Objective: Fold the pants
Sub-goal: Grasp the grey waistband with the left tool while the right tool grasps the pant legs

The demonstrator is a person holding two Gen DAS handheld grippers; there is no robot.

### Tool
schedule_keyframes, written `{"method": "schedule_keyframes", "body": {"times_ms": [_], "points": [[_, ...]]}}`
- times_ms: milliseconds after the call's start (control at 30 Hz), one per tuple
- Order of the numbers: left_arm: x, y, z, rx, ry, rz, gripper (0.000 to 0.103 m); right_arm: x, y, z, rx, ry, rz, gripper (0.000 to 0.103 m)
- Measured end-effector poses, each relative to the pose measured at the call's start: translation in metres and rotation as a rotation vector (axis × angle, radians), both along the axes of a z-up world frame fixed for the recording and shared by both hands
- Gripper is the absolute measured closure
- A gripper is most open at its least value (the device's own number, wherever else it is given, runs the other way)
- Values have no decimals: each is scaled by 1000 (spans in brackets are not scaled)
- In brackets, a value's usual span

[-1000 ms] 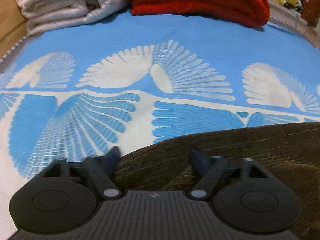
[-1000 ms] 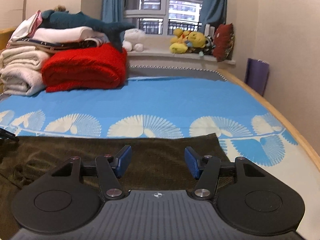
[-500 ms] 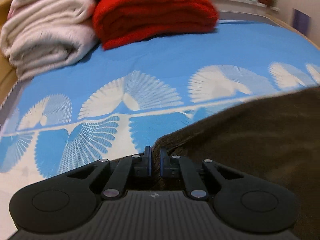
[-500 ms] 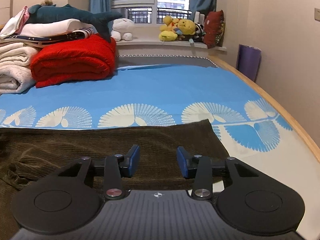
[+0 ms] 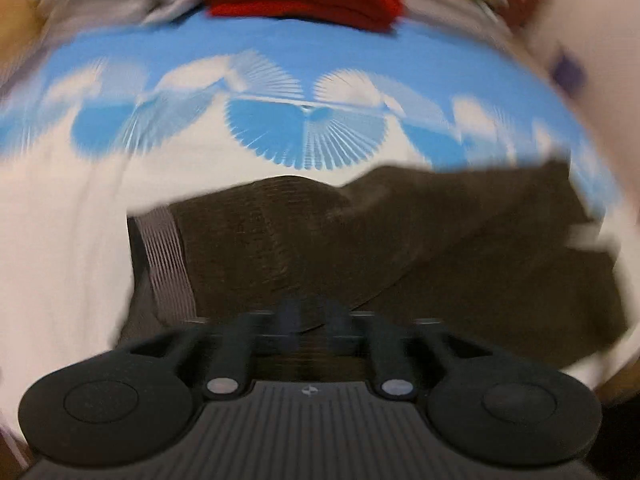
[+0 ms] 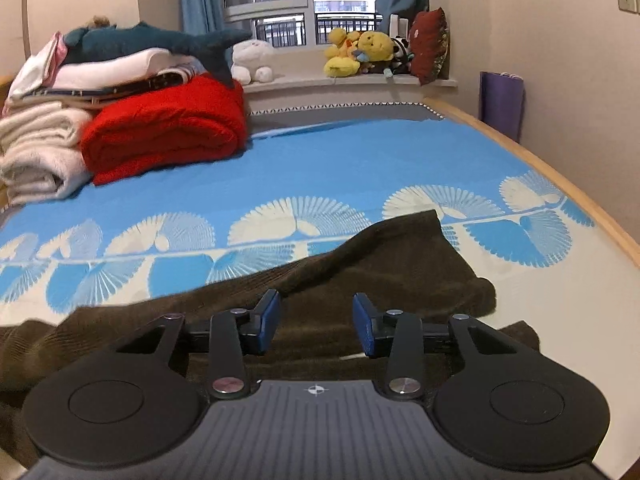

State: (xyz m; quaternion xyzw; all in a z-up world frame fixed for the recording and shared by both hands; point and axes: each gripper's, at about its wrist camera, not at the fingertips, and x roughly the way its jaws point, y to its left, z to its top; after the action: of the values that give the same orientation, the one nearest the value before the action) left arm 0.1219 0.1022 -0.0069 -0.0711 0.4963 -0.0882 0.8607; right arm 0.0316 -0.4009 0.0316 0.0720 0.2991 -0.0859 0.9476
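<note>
Where my right camera looks across the room, I see a bed (image 6: pixel 360 160) under a blue sheet printed with white fan shapes, its wooden edge curving along the right. At the far left sits a folded red blanket (image 6: pixel 164 132) beside a stack of pale blankets (image 6: pixel 36 152), with a plush shark (image 6: pixel 152 42) lying on top. Behind them a window sill carries yellow soft toys (image 6: pixel 360 52) and a dark red cushion (image 6: pixel 430 44); a purple bag (image 6: pixel 502 100) leans against the right wall.

The pants (image 6: pixel 380 272) lie on the near part of the bed, dark brown corduroy, rumpled rather than flat, one part lying over another. In my blurred left view the pants (image 5: pixel 360 240) show a pale ribbed waistband (image 5: pixel 166 256) at their left end.

My right hand-held gripper (image 6: pixel 316 322) hovers over the cloth with its blue pads apart and nothing between them. My left hand-held gripper (image 5: pixel 308 320) has just been opening; its fingers stand apart above the pants, pinching no cloth that I can make out through the blur.
</note>
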Motion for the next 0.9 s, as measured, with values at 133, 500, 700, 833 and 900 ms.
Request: {"method": "schedule_keyframes", "body": {"times_ms": [133,500,700,833,900], "points": [[10,15,-28,-177,153,59,37,2,-5,-2,8,14,-29,61],[55,34,-103,-263,314,283,34,28,-32,-24,264,64,-100,79],[71,48,-112,-272,291,455,34,63,-46,-50,437,74,-163,85],[73,52,-106,-252,263,519,52,100,-46,-76,509,99,-158,78],[73,53,-97,-198,231,543,84,120,-46,-90,540,124,-162,75]]}}
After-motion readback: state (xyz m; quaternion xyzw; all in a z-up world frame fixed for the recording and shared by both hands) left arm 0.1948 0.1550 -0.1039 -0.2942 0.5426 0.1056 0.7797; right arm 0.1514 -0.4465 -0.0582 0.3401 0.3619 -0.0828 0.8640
